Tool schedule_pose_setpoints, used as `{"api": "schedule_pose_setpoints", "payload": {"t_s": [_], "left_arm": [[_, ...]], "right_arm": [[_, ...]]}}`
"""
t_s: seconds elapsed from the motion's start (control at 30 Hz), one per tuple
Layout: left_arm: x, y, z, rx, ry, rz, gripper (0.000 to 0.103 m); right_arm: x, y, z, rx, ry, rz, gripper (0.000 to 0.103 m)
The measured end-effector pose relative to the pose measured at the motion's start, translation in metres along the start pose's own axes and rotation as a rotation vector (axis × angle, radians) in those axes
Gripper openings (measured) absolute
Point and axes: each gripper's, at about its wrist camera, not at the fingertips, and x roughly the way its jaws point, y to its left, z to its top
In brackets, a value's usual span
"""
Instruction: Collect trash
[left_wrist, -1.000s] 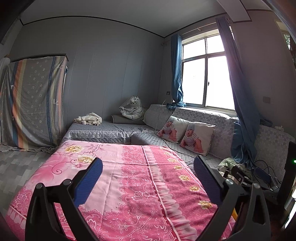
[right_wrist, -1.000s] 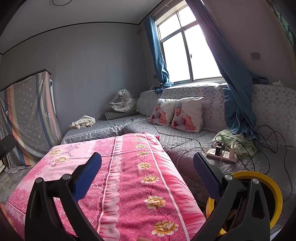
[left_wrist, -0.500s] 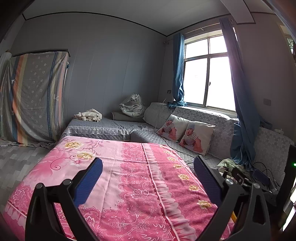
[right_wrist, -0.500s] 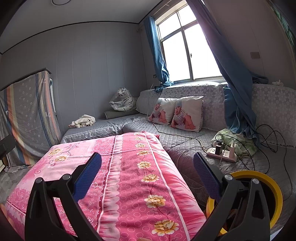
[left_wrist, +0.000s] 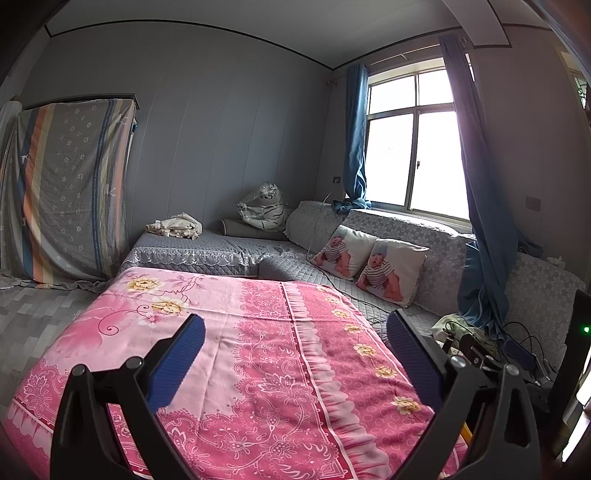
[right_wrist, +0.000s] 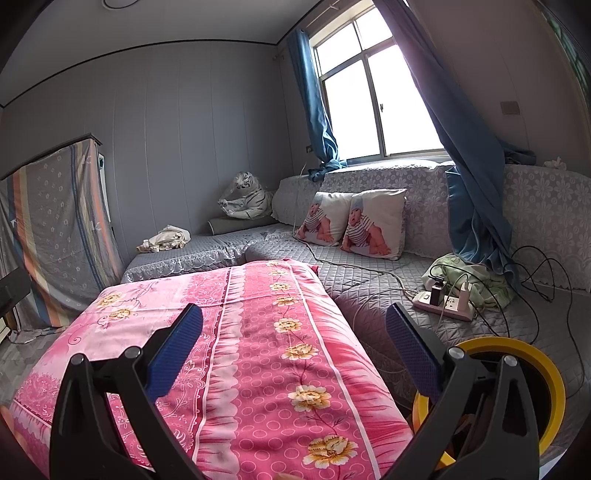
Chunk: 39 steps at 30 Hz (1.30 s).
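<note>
1. Both tools are hovering above the pink floral cloth (left_wrist: 280, 354). The left gripper (left_wrist: 295, 347) is standing wide open with nothing between its blue pads, and the right gripper (right_wrist: 293, 343) is gaping just as wide and just as empty.
2. Trash itself isn't showing anywhere on the cloth in either view. The likeliest receptacle, I'm judging, is the yellow-rimmed bin (right_wrist: 517, 350) sitting low beside the right gripper, partly hidden behind its finger.
3. Risk one: I'm seeing no target, so a hasty grab could be pinching the cloth itself and dragging it off whatever it's covering.
4. Risk two: the power strip (right_wrist: 443, 304) and its cables (right_wrist: 535, 280) are lying on the grey sofa cover (right_wrist: 369, 291) near the bin. A wide right-hand swing could be snagging a cable and yanking a plug.
5. Risk three: the crumpled cream cloth (left_wrist: 177, 227) and the green fabric (right_wrist: 476, 280) by the strip could be getting mistaken for rubbish.
</note>
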Motion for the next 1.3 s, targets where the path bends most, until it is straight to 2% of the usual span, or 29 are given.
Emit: {"api": "schedule_pose_setpoints", "payload": {"t_s": [0.8, 1.3], "left_arm": [[0.006, 0.0, -0.004, 0.002, 0.023, -0.025, 0.095], [0.016, 0.005, -0.009, -0.02, 0.066, -0.047, 0.095]], "right_arm": [[0.006, -0.002, -0.004, 0.008, 0.024, -0.005, 0.095], [0.008, -0.003, -0.007, 0.01, 0.027, -0.009, 0.095]]}}
